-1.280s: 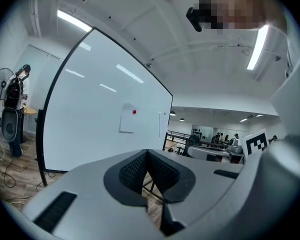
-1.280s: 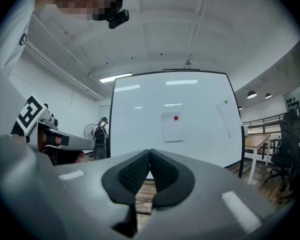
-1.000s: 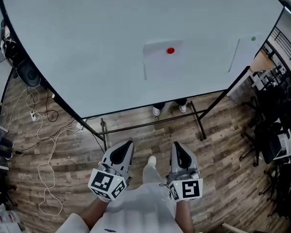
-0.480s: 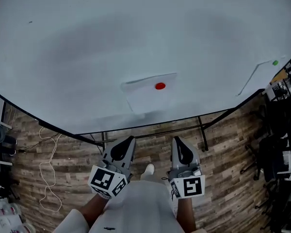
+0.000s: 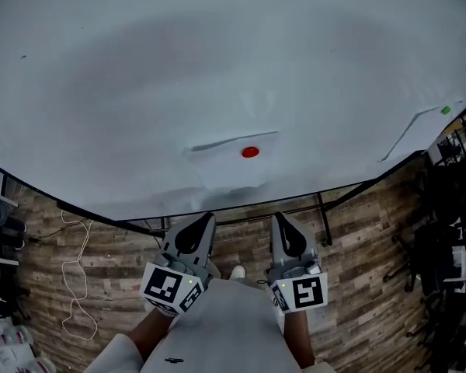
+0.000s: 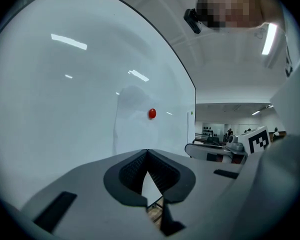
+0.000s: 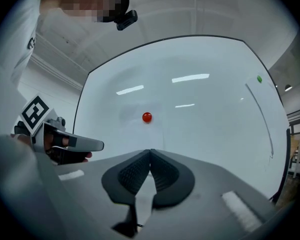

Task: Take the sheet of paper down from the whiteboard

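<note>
The whiteboard (image 5: 140, 92) spans the view, the sheet of paper (image 5: 229, 168) hangs near its lower edge, seemingly a little askew, the left hand-held gripper (image 5: 205, 219) and right hand-held gripper (image 5: 279, 218) sit below it, both clenched empty, and a small red magnet (image 5: 250, 152) pins the sheet's top.

White whiteboard (image 5: 140, 92), white sheet of paper (image 5: 229, 169) w/ red magnet (image 5: 250, 152); green magnet (image 5: 446, 110) well right of sheet. Floor (image 5: 357, 286): brown wood planks. Left gripper (image 5: 204, 219) & right gripper (image 5: 279, 218): grey, black fingers (image 6: 135, 171), b/w square markers.
</note>
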The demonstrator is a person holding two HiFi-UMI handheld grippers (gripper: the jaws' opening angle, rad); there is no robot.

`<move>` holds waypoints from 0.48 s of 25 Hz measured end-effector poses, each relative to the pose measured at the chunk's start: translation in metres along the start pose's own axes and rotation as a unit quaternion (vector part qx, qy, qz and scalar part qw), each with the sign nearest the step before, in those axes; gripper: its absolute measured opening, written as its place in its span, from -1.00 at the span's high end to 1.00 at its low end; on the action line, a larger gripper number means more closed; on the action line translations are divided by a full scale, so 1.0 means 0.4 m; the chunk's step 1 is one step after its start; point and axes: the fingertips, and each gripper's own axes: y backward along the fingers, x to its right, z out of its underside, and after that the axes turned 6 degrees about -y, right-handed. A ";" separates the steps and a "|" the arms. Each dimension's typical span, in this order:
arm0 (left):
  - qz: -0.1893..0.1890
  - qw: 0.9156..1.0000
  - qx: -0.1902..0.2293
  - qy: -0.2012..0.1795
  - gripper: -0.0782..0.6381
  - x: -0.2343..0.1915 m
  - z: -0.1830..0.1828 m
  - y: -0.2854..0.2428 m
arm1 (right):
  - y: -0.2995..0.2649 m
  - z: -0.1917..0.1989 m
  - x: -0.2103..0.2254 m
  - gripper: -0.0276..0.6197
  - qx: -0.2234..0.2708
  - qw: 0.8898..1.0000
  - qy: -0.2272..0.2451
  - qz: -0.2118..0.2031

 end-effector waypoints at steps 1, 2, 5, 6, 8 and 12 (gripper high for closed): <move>0.000 1.000 0.001 -0.002 0.76 -0.003 -0.004 -0.007 | -0.006 0.000 0.003 0.88 0.000 1.000 -0.003 -0.001; 0.000 1.000 0.002 -0.003 0.76 -0.006 -0.006 -0.014 | -0.011 0.001 0.007 0.88 0.000 1.000 -0.007 -0.002; -0.002 1.000 0.001 -0.005 0.76 -0.012 -0.007 -0.028 | -0.023 0.003 0.016 0.88 -0.001 1.000 -0.012 -0.005; -0.002 1.000 0.001 -0.005 0.76 -0.013 -0.007 -0.032 | -0.028 0.003 0.018 0.88 -0.001 1.000 -0.013 -0.007; -0.002 1.000 0.000 -0.006 0.76 -0.008 -0.006 -0.037 | -0.032 0.002 0.021 0.88 -0.001 1.000 -0.017 -0.016; -0.002 1.000 0.001 -0.006 0.76 0.009 -0.007 -0.051 | -0.050 0.002 0.036 0.80 0.002 0.998 -0.047 -0.047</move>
